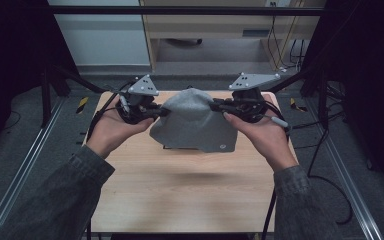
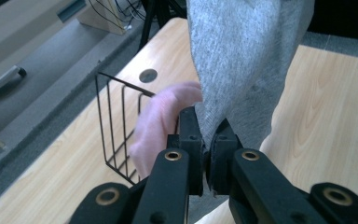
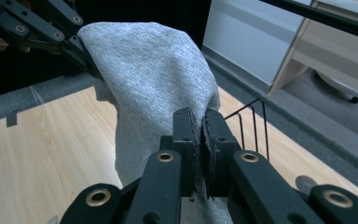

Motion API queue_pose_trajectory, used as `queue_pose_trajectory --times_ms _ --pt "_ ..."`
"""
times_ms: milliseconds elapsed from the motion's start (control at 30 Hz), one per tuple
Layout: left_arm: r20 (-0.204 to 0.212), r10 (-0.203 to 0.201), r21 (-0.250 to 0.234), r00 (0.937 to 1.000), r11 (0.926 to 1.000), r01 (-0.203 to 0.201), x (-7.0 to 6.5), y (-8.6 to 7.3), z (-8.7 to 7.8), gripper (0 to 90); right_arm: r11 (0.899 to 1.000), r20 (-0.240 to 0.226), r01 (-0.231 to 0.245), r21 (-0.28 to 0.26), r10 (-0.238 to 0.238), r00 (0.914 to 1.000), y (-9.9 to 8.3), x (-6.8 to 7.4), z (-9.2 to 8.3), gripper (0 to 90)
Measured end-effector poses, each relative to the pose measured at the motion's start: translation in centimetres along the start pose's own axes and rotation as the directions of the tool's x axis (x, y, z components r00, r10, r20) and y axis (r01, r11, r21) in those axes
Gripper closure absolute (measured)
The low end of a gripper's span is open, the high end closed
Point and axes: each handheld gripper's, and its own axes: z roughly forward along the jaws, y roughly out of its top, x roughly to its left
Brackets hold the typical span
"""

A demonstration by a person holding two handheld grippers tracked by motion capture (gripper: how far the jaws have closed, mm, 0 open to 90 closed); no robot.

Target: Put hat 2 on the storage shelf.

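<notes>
**Grey garment stretched between two grippers above the table**

Both forearms came in from the near edge, sleeves dark, hands raised and angled toward each other over the wooden table (image 1: pixel 180 195). The left gripper (image 1: pixel 161 112) pointed inward to the right, the right gripper (image 1: pixel 217 106) inward to the left, and each had its jaws clamped tight on an edge of the grey garment (image 1: pixel 195 122). In the left gripper view the black jaws pinched a fold of grey knit, pads pressed right together on it; the right gripper view showed the same bite on the other side.

The garment hung clear of the tabletop, spread between the two grips, its long run going left to right, the loose body drooping below. A small round mark sat near its lower right corner, too small to read.

Behind it stood a wire basket (image 2: pixel 116 126) with a pink cloth (image 2: pixel 156 123) draped over its rim.
</notes>
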Motion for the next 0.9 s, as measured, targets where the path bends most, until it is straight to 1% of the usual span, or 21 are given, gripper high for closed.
queue_pose_trajectory --times_ms 33,67,133,200,233,367,433,500,633,700,767,833,900 --pt "-0.001 -0.002 -0.007 1.0 1.0 0.002 0.2 0.2 -0.1 86.8 1.0 0.0 0.001 -0.003 -0.001 1.0 0.2 -0.1 0.0 85.1" --pt "-0.004 -0.003 -0.014 1.0 0.9999 0.003 0.4 0.4 -0.2 86.9 1.0 0.004 0.005 -0.017 -0.005 1.0 0.8 -0.3 -0.1 85.1" --pt "-0.007 -0.009 -0.029 0.9999 0.9995 0.009 0.7 0.7 -0.4 86.8 1.0 0.006 0.007 -0.024 -0.007 1.0 1.0 -0.4 -0.1 85.1" --pt "-0.017 -0.01 -0.037 0.9998 0.9993 0.01 1.1 1.1 -0.4 86.9 0.999 0.015 0.007 -0.047 -0.006 0.9999 1.8 -0.7 -0.2 85.1" --pt "-0.02 -0.015 -0.044 0.9997 0.9989 0.014 1.3 1.3 -0.5 86.9 0.999 0.015 0.007 -0.047 -0.006 0.9999 1.8 -0.7 -0.2 85.1" --pt "-0.038 -0.032 -0.084 0.9988 0.996 0.029 2.1 2.2 -0.6 86.9 0.997 0.023 0.004 -0.071 -0.002 0.9997 2.8 -1.5 -0.1 85.1" --pt "-0.043 -0.044 -0.1 0.9981 0.9942 0.04 2.5 2.6 -0.6 86.9 0.997 0.023 -0.003 -0.08 0.005 0.9997 3.2 -1.8 0.0 85.1" --pt "-0.057 -0.047 -0.11 0.9973 0.9931 0.041 3.0 3.0 -0.6 86.9 0.996 0.027 -0.006 -0.091 0.008 0.9996 3.5 -2.2 0.1 85.1" --pt "-0.068 -0.05 -0.12 0.9964 0.9918 0.042 3.8 3.9 -0.5 86.9 0.993 0.03 -0.025 -0.114 0.029 0.9991 4.2 -3.3 0.5 85.1" --pt "-0.071 -0.051 -0.133 0.9962 0.9903 0.042 4.2 4.4 -0.6 86.9 0.991 0.034 -0.039 -0.129 0.044 0.9985 4.7 -4.4 0.8 85.1" --pt "-0.074 -0.055 -0.149 0.9958 0.9879 0.043 4.6 5.0 -0.6 86.9 0.99 0.035 -0.041 -0.134 0.047 0.9983 4.8 -4.6 0.9 85.1" --pt "-0.083 -0.047 -0.147 0.9955 0.9885 0.034 5.0 5.5 -0.5 86.9 0.988 0.039 -0.049 -0.143 0.056 0.9977 5.3 -5.5 1.1 85.1" --pt "-0.086 -0.048 -0.154 0.9951 0.9875 0.034 5.4 5.9 -0.3 86.9 0.987 0.043 -0.055 -0.149 0.062 0.9972 5.5 -6.0 1.3 85.1"
